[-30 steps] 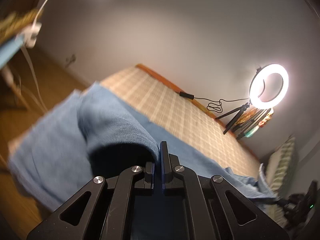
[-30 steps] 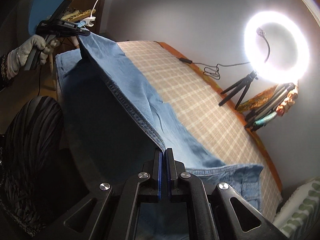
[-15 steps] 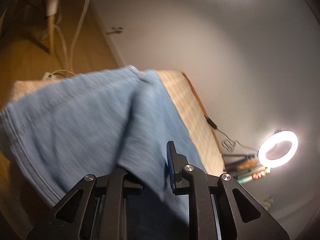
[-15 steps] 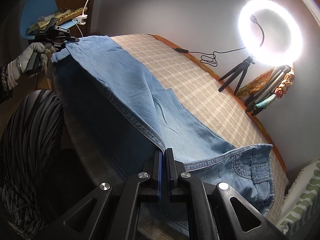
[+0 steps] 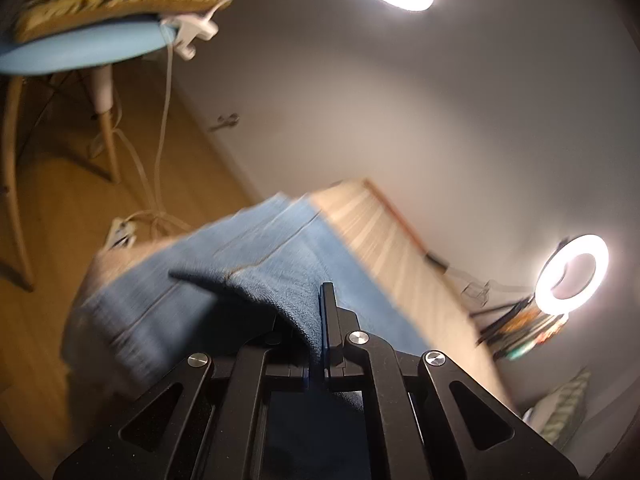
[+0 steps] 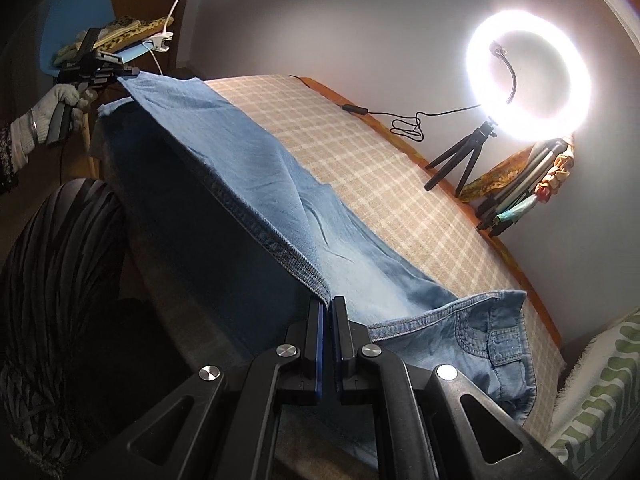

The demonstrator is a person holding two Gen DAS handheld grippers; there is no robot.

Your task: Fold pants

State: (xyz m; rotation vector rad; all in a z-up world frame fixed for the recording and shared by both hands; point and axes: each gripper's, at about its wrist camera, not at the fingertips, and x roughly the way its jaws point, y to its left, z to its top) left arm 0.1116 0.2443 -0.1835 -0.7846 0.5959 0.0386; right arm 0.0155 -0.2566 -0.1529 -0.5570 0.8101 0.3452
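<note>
- Light-blue denim pants (image 6: 248,184) lie along the checked beige mat (image 6: 400,184), near edge lifted.
- Right gripper (image 6: 328,320) pinches the seam; left gripper (image 5: 316,332) clamps the far-left hem.
- Soft, floppy, fairly heavy: likely sags between holds, so seams and hems look best to grasp.

Light blue denim pants (image 6: 256,184) lie over a beige-and-white checked bedcover (image 6: 380,168), beside black hand-held grippers.

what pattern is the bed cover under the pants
A beige and white plaid bed cover, clearest in the right wrist view.
</note>
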